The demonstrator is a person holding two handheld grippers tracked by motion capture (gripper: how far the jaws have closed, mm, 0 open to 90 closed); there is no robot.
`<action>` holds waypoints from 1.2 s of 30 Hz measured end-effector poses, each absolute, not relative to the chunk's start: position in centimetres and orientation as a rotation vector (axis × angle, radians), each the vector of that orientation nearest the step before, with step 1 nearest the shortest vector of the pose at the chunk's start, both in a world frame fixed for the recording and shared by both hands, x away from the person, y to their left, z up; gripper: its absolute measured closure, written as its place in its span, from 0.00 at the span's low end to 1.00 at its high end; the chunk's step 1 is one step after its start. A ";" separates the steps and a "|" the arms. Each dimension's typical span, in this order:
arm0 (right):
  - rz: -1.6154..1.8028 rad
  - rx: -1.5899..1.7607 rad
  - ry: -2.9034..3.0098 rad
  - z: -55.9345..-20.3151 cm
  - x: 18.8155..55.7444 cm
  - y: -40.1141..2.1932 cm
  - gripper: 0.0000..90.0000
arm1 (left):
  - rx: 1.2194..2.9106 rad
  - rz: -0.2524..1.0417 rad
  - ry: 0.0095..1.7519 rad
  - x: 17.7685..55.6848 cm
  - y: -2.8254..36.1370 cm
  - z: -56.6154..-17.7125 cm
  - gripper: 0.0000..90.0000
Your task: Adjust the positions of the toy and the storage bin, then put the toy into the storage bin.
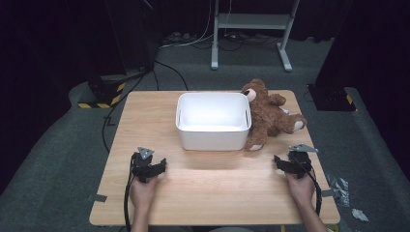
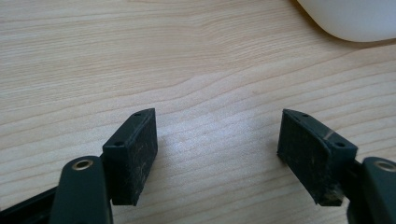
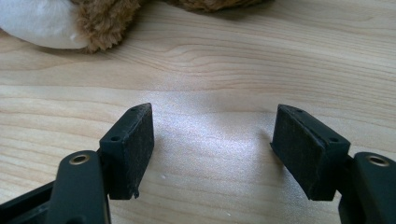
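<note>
Both grippers rest low on the light wooden table [image 1: 212, 193], the left gripper [image 1: 155, 166] and right gripper [image 1: 285, 164] each with jaws spread, nothing between them. Ahead stands a white rectangular plastic bin [image 1: 212, 137], its inside bare. A brown plush teddy bear [image 1: 270, 116] lies touching its right wall, near the table's far right edge.

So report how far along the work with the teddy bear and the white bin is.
Nothing looks done: the teddy bear lies on the table against the white bin, which looks empty. In hand: nothing; the left gripper and right gripper are open above bare wood. Left, probably: grasping the bear and binning it.
</note>
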State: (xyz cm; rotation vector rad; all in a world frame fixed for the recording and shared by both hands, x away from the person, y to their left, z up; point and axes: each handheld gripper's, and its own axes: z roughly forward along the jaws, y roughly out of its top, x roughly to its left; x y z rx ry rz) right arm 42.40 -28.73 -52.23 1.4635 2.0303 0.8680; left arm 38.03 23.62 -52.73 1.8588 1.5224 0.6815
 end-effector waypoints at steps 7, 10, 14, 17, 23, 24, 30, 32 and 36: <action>0.867 1.464 2.031 -52.2 42.4 -28.7 0.33 | 1.859 0.681 1.524 38.0 23.6 -52.7 0.32; 0.867 1.463 2.031 -52.2 42.4 -28.7 0.33 | 1.855 0.677 1.521 38.0 23.7 -52.7 0.32; 0.866 1.473 2.027 -52.2 42.5 -28.6 0.33 | 1.847 0.672 1.523 38.0 23.7 -52.7 0.32; 0.860 1.489 2.047 -52.1 42.4 -28.6 0.33 | 1.844 0.670 1.522 38.1 23.8 -52.7 0.32; 0.859 1.493 2.044 -52.1 42.4 -28.5 0.33 | 1.847 0.672 1.520 38.1 23.8 -52.7 0.32; 0.859 1.495 2.044 -52.1 42.4 -28.5 0.33 | 1.853 0.677 1.520 38.1 23.7 -52.7 0.32; 0.858 1.495 2.042 -52.1 42.4 -28.5 0.33 | 1.862 0.676 1.515 38.1 23.6 -52.7 0.31; 0.858 1.495 2.042 -52.1 42.4 -28.5 0.33 | 1.862 0.676 1.514 38.1 23.6 -52.7 0.31; 0.861 1.487 2.031 -52.2 42.5 -28.5 0.32 | 1.865 0.676 1.512 38.1 23.6 -52.7 0.31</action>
